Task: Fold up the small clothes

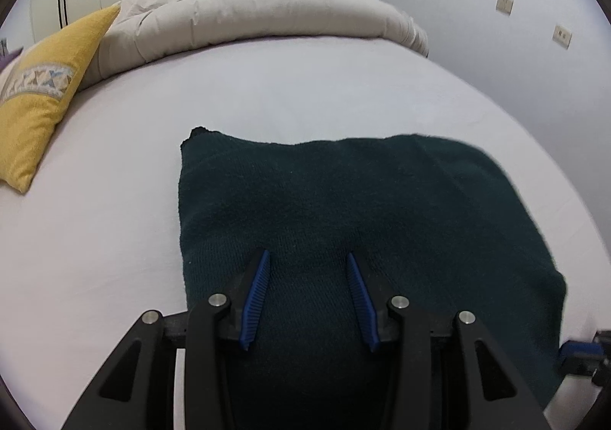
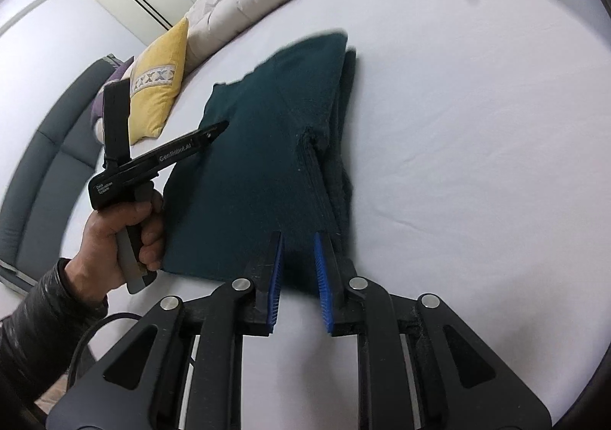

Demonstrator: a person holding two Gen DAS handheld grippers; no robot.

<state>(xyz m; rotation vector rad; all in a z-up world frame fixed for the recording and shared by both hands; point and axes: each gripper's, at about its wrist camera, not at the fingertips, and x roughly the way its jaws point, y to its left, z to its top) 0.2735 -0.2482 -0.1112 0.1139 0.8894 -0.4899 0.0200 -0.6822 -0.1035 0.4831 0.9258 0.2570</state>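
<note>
A dark green knitted garment [image 1: 343, 201] lies folded on the white bed sheet [image 1: 114, 239]; it also shows in the right wrist view [image 2: 259, 162], with stacked layers along its right edge. My left gripper [image 1: 307, 256] is open, its blue-padded fingers hovering over the garment's near part. My right gripper [image 2: 299, 237] is open at the garment's near corner, with the cloth edge between its fingertips. The left gripper also shows in the right wrist view [image 2: 214, 130], held by a hand above the garment's left side.
A yellow patterned cushion [image 1: 42, 101] lies at the left. A rolled beige duvet [image 1: 248, 17] lies across the far side of the bed. A grey padded headboard [image 2: 34, 178] runs along the left. A wall [image 1: 496, 29] stands at the right.
</note>
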